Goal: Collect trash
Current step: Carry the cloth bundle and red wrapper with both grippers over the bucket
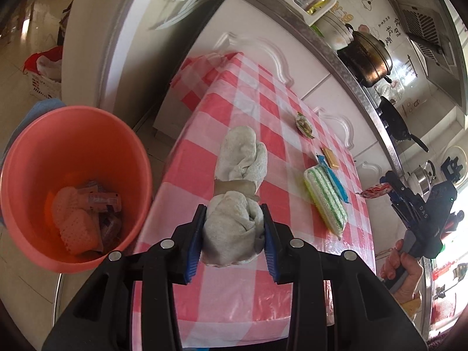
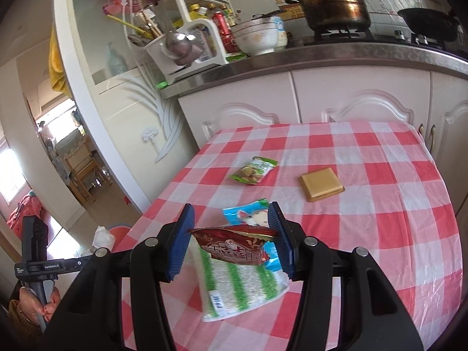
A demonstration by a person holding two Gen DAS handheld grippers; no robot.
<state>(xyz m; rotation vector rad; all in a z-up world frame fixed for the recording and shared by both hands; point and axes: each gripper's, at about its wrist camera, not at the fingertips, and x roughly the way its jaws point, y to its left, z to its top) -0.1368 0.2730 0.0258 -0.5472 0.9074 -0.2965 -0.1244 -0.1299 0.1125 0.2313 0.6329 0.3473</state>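
Starting at the left, my orange bucket (image 1: pixel 73 181) sits on the floor just beside the desk (image 1: pixel 263 93), placed there so trash only needs a short carry off the edge; it already holds a few wrappers and a dotted pinkish piece. My left fingers (image 1: pixel 234 234) are pinching a taped roll of off-white cloth (image 1: pixel 239 181) by its near end, the far end hanging free above the checked cover, which I judge puts this piece on its way toward the bucket. Further right on the desk lie a green snack packet (image 1: pixel 304 124), a flat tan square (image 1: pixel 330 158), and a green-striped pack (image 1: pixel 324 199) with a blue wrapper (image 1: pixel 336 181) against it, all still to collect. At the far right my right fingers (image 2: pixel 234 239) clamp a red snack wrapper (image 2: pixel 234 245) across its crumpled width, held above the striped pack so it clears the other items. Both loads look secure, though the thin wrapper could slip.
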